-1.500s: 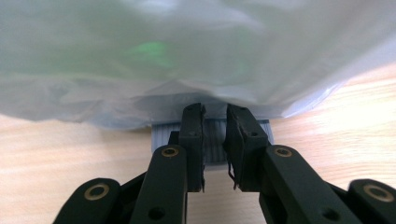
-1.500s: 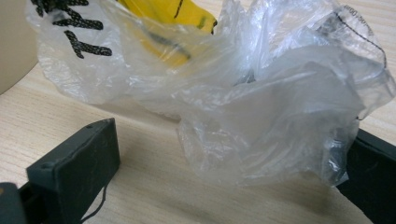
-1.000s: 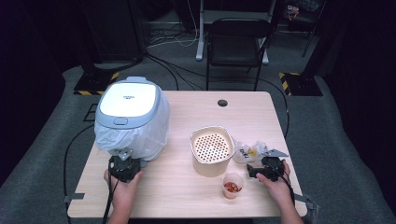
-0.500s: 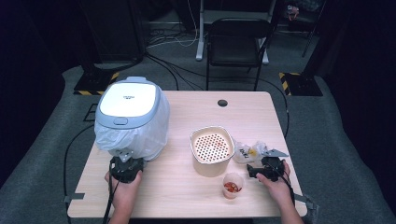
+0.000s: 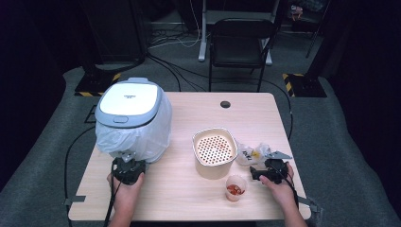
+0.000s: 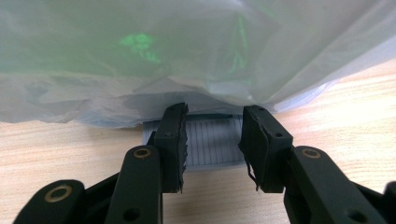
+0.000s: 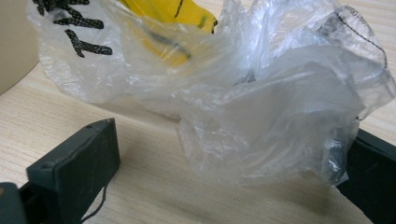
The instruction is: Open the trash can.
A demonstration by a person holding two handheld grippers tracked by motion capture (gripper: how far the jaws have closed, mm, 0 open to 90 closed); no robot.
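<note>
A white-lidded appliance (image 5: 128,100) stands at the table's left, wrapped in a translucent plastic bag (image 6: 187,56). My left gripper (image 5: 127,169) lies at its near foot. In the left gripper view its jaws (image 6: 215,116) stand a little apart with nothing between them, pointing at a grey ribbed part (image 6: 212,144) under the bag's hem. They have just been opening, then closing slightly. My right gripper (image 5: 267,171) lies at the table's right, open wide. A crumpled clear bag (image 7: 271,102) with something yellow (image 7: 168,14) inside lies between its jaws (image 7: 233,135), against the right one.
A beige perforated basket (image 5: 214,149) stands mid-table, with a small cup of red pieces (image 5: 235,187) in front of it. The crumpled bag (image 5: 250,152) sits right of the basket. A round hole (image 5: 225,104) marks the far tabletop. A black chair (image 5: 241,42) stands beyond.
</note>
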